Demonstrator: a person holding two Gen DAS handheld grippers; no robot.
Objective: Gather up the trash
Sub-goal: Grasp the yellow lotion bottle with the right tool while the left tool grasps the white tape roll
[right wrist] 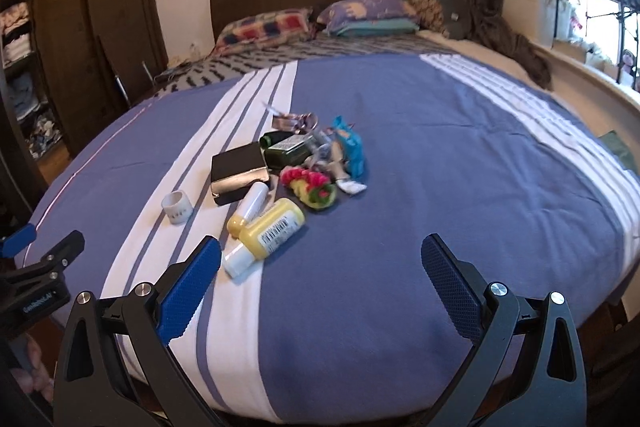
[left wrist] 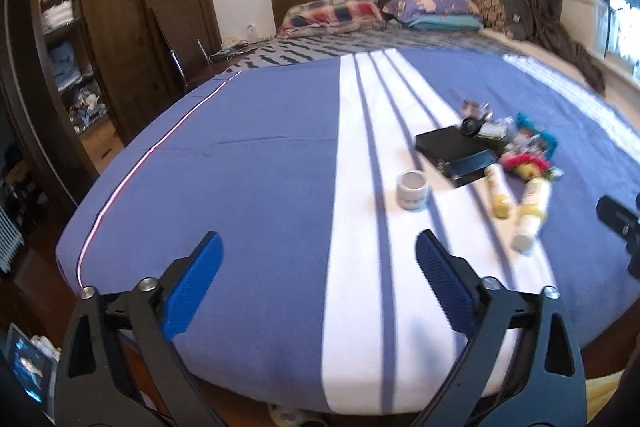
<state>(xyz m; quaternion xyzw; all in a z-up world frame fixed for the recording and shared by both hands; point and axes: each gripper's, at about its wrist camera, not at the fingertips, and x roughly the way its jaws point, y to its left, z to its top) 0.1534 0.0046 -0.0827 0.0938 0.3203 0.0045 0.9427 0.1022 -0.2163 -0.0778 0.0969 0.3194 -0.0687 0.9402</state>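
Bed (right wrist: 440, 187) bearing the trash pile (right wrist: 296, 163), ahead-left of the right gripper (right wrist: 320, 267) and ahead-right of the left gripper (left wrist: 318, 267); both grippers released, empty. Judged best: take the nearest yellow bottle (right wrist: 272, 227) first, across its body.

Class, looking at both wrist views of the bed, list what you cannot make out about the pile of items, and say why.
- Small white jar: label print too small, both views.
- Green bottle: partly hidden behind the black box, right view.
- Wrappers: motion-blurred, left view.
- Right gripper: cut off by the edge, left view.
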